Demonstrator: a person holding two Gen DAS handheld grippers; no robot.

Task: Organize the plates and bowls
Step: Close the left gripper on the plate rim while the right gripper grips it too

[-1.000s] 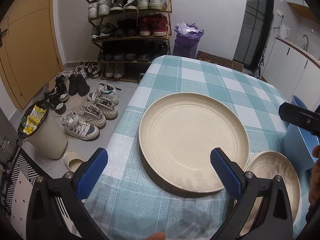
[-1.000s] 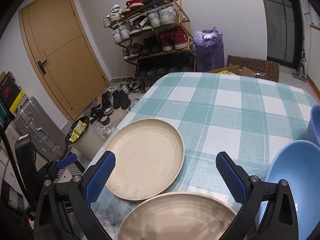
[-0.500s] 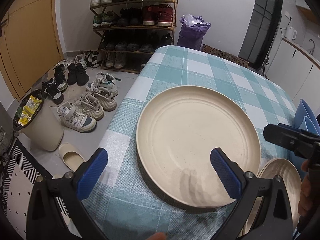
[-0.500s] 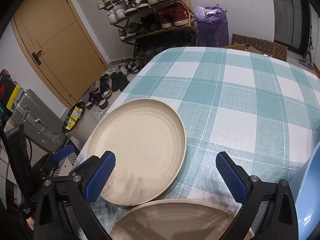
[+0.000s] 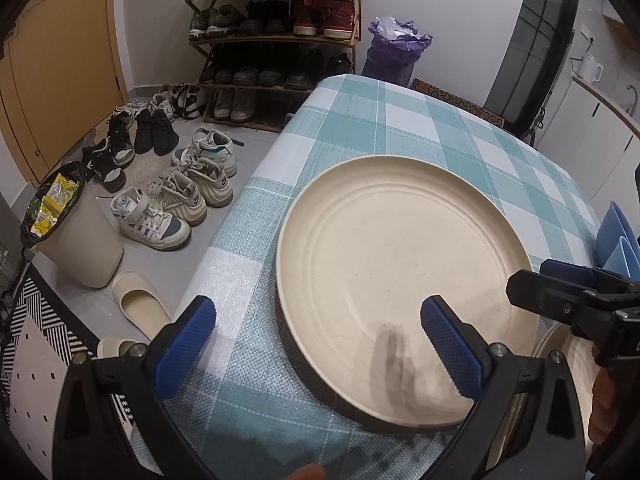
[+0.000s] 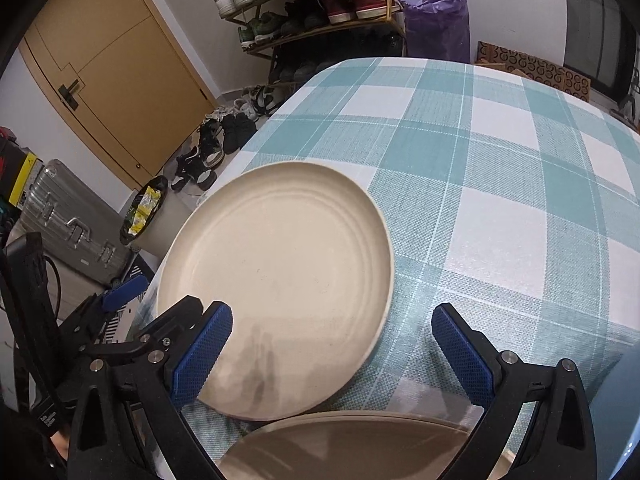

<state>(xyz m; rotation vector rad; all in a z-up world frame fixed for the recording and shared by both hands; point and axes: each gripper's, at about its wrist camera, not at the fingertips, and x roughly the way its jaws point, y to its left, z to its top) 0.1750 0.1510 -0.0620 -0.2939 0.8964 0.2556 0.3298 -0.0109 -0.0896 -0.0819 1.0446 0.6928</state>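
On the counter, which is covered by a teal-and-white checked cloth, a large cream plate lies flat near the left edge. A second cream plate lies just beside it on the near side; from the right wrist view the two rims appear to be touching or almost touching, and which one applies cannot be told.

Left claw: spread wide, holding nothing. Its blue-padded fingers straddle the near-left rim of the large plate, one pad over the cloth and the other over the plate's inner surface. Whether either pad touches the plate cannot be told.

Right claw: spread wide, holding nothing. It is positioned above the near rim of the large plate and the far rim of the second plate. In the left wrist view the same claw enters from the right edge, with a hand behind it.

Blue bowls stand at the right side of the counter, well apart from the large plate.

Beyond the counter, a shoe rack stands against the wall, loose shoes lie on the floor, and a white bin stands near the counter's left edge.
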